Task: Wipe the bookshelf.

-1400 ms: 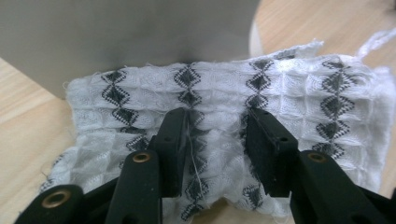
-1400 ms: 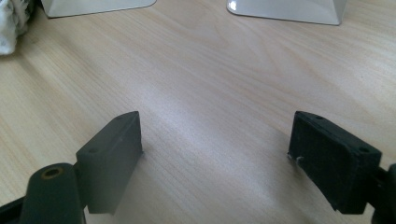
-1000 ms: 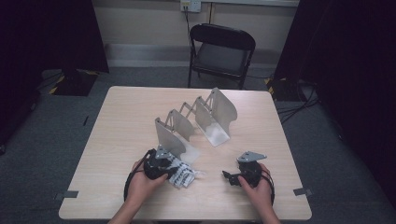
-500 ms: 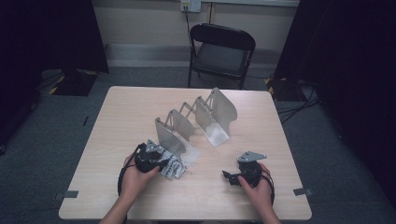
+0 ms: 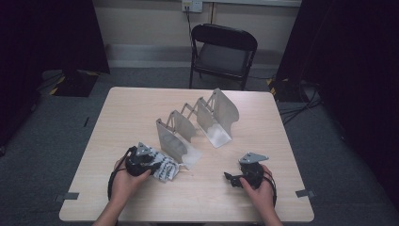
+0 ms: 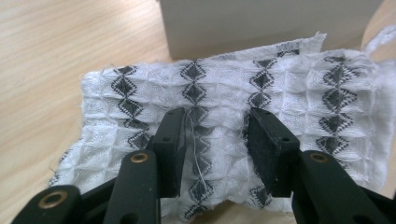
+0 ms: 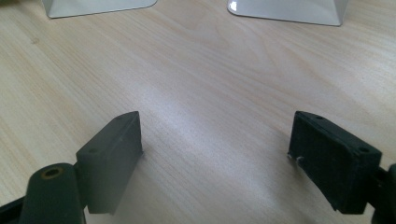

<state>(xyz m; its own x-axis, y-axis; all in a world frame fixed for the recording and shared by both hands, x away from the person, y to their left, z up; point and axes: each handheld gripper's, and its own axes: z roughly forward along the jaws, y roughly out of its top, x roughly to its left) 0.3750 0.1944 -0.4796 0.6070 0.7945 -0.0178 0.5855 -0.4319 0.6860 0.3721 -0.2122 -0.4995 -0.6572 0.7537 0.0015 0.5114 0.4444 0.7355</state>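
Holding a bunched fold of white cloth (image 6: 261,93) between its two black jaws, the left gripper (image 5: 149,162) appears to be carrying or dragging the cloth toward the metal rack (image 5: 195,125), an expanding stand of upright silver plates in the middle of the wooden table (image 5: 131,108). The jaws sit partly closed, and the fabric puckers between them, so the grip looks real rather than loose. The cloth lies on the table just in front of the rack's nearest plate, touching or almost touching its foot. It is a waffle-weave piece, white with columns of dark diamond shapes, its edges frayed and a loose thread hanging by the left jaw. The likely next move is to lift the cloth clear of the table and bring it up to the rack, which calls for keeping the pinch firm so the soft fabric does not slip out. The right gripper (image 5: 237,178) rests on the table to the right of the rack's near end, jaws spread wide, holding nothing.
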